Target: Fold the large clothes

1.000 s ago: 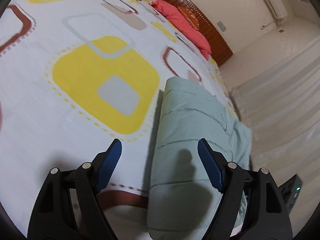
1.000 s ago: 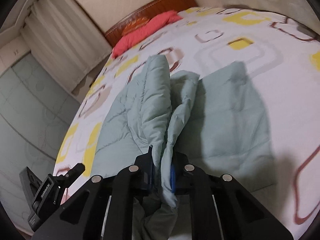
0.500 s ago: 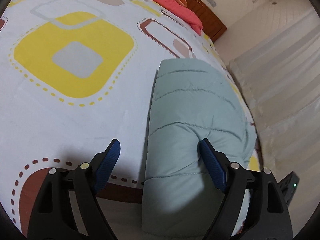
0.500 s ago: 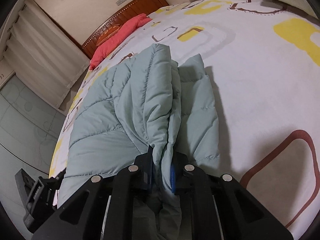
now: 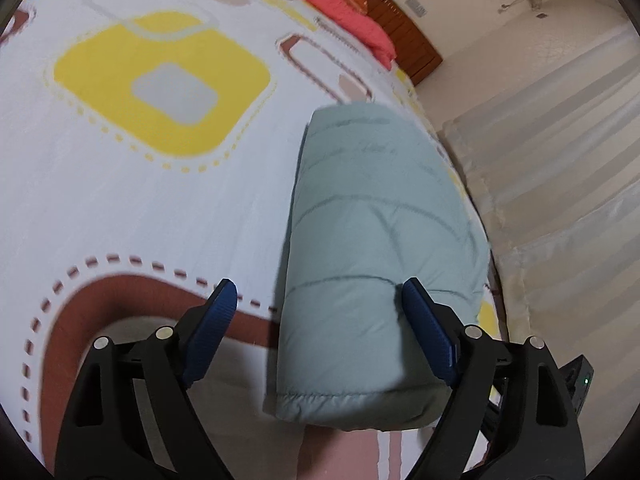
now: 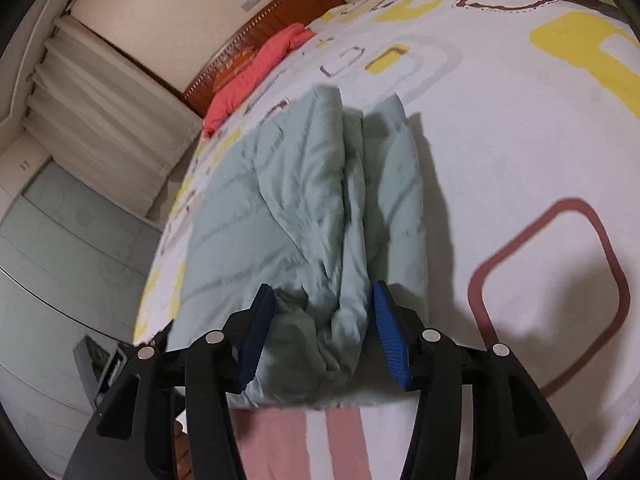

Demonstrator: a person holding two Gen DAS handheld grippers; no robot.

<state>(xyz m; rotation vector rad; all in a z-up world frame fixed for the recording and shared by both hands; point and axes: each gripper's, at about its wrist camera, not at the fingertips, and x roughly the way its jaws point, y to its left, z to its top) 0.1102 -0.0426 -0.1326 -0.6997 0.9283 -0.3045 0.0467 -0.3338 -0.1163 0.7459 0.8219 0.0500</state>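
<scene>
A pale green quilted jacket point(image 5: 372, 248) lies folded into a long bundle near the bed's edge; it also shows in the right wrist view point(image 6: 304, 208). My left gripper point(image 5: 318, 320) is open, its blue pads point(image 5: 430, 340) standing either side of the bundle's near end, the right pad touching the fabric. My right gripper point(image 6: 322, 324) is open with its pads point(image 6: 390, 336) spread around a bunched ridge of the jacket, which rests between them unpinched.
The bedsheet point(image 5: 140, 184) is white with yellow and brown squares. A red pillow point(image 5: 336, 4) and wooden headboard point(image 6: 280, 28) are at the far end. Curtains point(image 5: 560, 160) hang close beside the bed. A black device point(image 6: 100, 364) sits low by the bed's edge.
My right gripper has opened and let go of the jacket fold it was pinching. The fold has dropped onto the bundle. My left gripper stays open, moved slightly back along the bundle.
</scene>
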